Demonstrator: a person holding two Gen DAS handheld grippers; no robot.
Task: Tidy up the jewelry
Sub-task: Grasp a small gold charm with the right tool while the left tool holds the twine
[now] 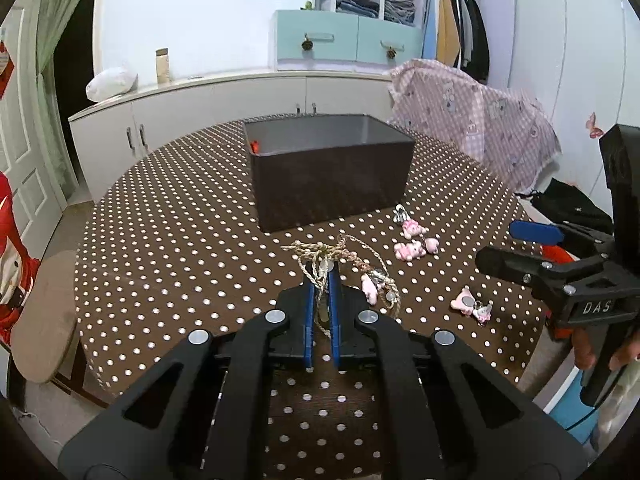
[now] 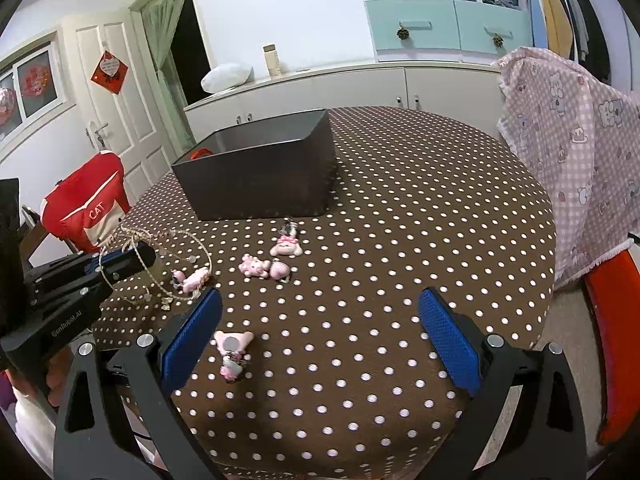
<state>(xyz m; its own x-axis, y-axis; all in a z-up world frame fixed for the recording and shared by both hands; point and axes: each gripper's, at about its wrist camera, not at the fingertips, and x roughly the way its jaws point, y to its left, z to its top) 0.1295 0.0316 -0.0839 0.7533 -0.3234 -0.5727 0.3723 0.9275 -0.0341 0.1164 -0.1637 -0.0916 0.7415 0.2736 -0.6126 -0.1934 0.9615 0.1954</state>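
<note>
Left gripper (image 1: 322,276) clamped shut on a beige braided cord necklace (image 1: 320,254), blue pads (image 1: 309,304) pinching the strands near their tips. Rest of that necklace draped on the brown polka-dot tabletop (image 1: 180,264), looping toward 3 o'clock of the pads with a pink charm (image 1: 369,287) and small discs strung along it.

Right gripper (image 2: 320,320) wide open, blue pads (image 2: 192,338) well apart, nothing between them but tabletop; a pink bear charm (image 2: 233,346) just inside the left-hand pad, seen from the right wrist.

Dark rectangular storage box (image 1: 332,172) at 12 o'clock of the necklace, open-topped, something orange (image 1: 255,145) showing inside at its left end. Between box and right gripper, a scatter of pink charms: one with a metal clip (image 2: 285,243) near the box's front wall, a pair (image 2: 264,268) touching each other just below it.
</note>
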